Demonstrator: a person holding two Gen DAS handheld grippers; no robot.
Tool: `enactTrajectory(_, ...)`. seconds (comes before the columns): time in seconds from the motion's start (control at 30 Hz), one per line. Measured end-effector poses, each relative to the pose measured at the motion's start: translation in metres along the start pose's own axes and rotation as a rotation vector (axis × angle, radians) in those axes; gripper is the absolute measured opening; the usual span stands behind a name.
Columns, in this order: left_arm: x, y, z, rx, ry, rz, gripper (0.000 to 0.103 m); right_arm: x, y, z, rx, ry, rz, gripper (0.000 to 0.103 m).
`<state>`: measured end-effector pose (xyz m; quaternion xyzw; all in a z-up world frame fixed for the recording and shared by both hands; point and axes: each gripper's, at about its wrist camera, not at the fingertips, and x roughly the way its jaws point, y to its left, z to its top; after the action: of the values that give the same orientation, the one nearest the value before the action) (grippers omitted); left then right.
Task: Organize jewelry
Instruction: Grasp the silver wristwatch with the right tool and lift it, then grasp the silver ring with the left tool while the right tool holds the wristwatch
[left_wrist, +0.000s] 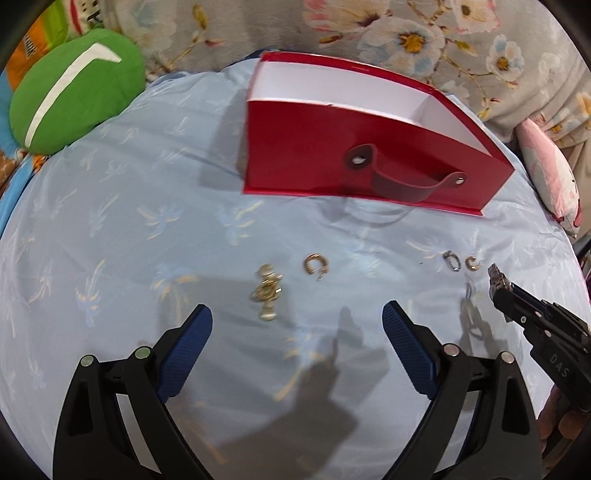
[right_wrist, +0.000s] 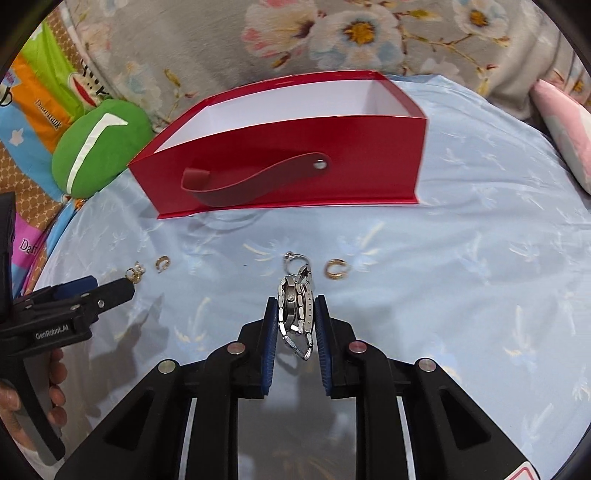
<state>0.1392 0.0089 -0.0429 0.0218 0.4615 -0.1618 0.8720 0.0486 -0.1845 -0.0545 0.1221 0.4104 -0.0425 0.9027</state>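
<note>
Right now the right tool (right_wrist: 295, 325) pinches a silver link watch (right_wrist: 296, 314), lifted just over the blue bed sheet (right_wrist: 461, 277). Only a thin edge is caught, so it could slip and drop before it gets to the red box (right_wrist: 288, 162). The watch hangs over a silver ring (right_wrist: 291, 258) and close to a gold ear cuff (right_wrist: 335, 268), so a swing could knock them. The left tool (left_wrist: 297, 332) is spread wide, holding nothing, near the gold earrings (left_wrist: 266, 291) and another gold ear cuff (left_wrist: 316, 265).
</note>
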Motion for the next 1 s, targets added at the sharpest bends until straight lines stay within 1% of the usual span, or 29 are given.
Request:
enactTrajectory(0.2,0.01,-0.029,0.016,0.06,-0.022,-0.034,0.09,-0.01,-0.012,-0.004,0.019,-0.011,-0.007,0.018)
enactTrajectory(0.27,0.015,-0.033,0.019,0.065,-0.026,-0.034,0.089,-0.011,-0.014,-0.005,0.025,-0.011,-0.002,0.018)
enactTrajectory(0.33,0.022,-0.035,0.022,0.067,-0.011,-0.036,0.086,-0.011,-0.016,-0.006,0.028,-0.014,0.0,0.018)
enactTrajectory(0.4,0.025,-0.038,0.023,0.07,-0.004,-0.036,0.086,-0.011,-0.018,-0.006,0.034,-0.015,0.001,0.018)
enactTrajectory(0.47,0.025,-0.045,0.025,0.083,-0.004,-0.052,0.086,-0.011,-0.021,-0.007,0.039,-0.015,-0.005,0.018)
enactTrajectory(0.6,0.029,-0.073,0.028,0.131,-0.001,-0.089,0.086,-0.011,-0.028,-0.01,0.053,-0.013,-0.012,0.018)
enactTrajectory(0.73,0.044,-0.106,0.03,0.18,0.018,-0.111,0.086,-0.017,-0.035,-0.011,0.066,-0.022,-0.023,0.018)
enactTrajectory(0.8,0.055,-0.12,0.03,0.195,0.033,-0.109,0.085,-0.021,-0.04,-0.011,0.072,-0.031,-0.038,0.018)
enactTrajectory(0.9,0.069,-0.133,0.03,0.198,0.063,-0.1,0.076,-0.027,-0.049,-0.012,0.087,-0.035,-0.051,0.018)
enactTrajectory(0.93,0.074,-0.136,0.029,0.2,0.069,-0.087,0.074,-0.028,-0.052,-0.012,0.093,-0.036,-0.056,0.018)
enactTrajectory(1.0,0.076,-0.144,0.028,0.224,0.055,-0.043,0.073,-0.03,-0.059,-0.013,0.105,-0.035,-0.066,0.018)
